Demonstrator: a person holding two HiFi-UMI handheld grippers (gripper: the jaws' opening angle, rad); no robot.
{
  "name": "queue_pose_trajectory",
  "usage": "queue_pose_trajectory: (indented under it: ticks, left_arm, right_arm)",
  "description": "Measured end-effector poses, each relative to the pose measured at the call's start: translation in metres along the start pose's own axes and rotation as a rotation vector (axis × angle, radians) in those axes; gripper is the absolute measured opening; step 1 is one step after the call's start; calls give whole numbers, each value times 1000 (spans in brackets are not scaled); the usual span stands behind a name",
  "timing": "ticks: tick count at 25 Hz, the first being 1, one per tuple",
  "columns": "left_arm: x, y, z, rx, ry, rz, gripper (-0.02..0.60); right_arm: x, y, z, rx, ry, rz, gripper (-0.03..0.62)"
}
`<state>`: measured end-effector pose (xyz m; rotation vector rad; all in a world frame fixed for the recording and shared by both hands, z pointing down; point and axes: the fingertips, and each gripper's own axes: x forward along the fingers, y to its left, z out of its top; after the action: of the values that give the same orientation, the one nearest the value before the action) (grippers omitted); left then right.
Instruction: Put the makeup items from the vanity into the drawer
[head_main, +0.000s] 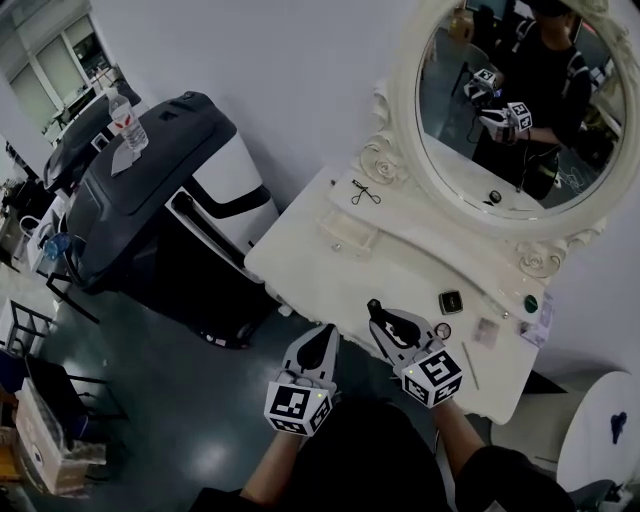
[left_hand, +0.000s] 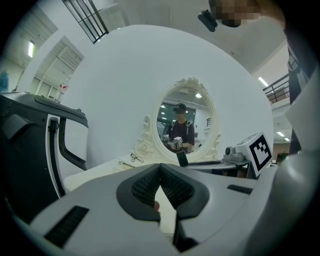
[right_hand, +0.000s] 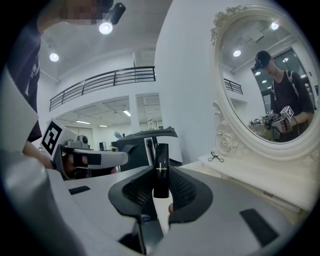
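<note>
Black lipstick (right_hand: 160, 167), thin gold band round it, stands upright between the jaws of the right gripper (right_hand: 161, 189). The pads press it from both sides, jaws narrow. Left gripper (left_hand: 160, 172): jaws together at the tips, nothing between them.

Both grippers sit side by side, near each other, at the front edge of the vanity (head_main: 320, 262), and point toward it. In the head view the right tip shows against the tabletop and the left tip just off the edge.

Vanity top is white. Other items lie toward its right end, beyond the right gripper:
- a small square compact (head_main: 451, 301)
- a round item (head_main: 443, 330) just beside the compact
- a pale stick (head_main: 469, 365) near the front edge
- a green round piece (head_main: 530, 303) near the back

Too small to tell what the last three are.

Eyelash curler (head_main: 365, 193) lies at the back left, by the carved foot of the oval mirror (head_main: 455, 130). The glass reflects both grippers.

Left of the vanity stands a dark grey and white machine (head_main: 170, 190) with a clear bottle (head_main: 128, 120) on top. Floor (head_main: 180, 400) is dark and glossy.
</note>
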<state>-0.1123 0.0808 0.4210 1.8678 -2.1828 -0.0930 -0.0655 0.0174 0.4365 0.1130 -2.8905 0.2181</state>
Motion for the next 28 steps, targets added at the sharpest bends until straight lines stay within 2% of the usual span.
queue_pose_trajectory:
  ticks: [6,12,28]
  left_arm:
    - [15,15,3,-7,7,-20,14]
    - [49,28,1,-13,28,-33,14]
    - [172,91,13,-16,80,2,14]
  right_arm:
    - [16,-14,5,-12,11,-30,104]
    - [40,-48,7,-23,27,-48,104]
    - [136,-143,16,-8,85,5,104]
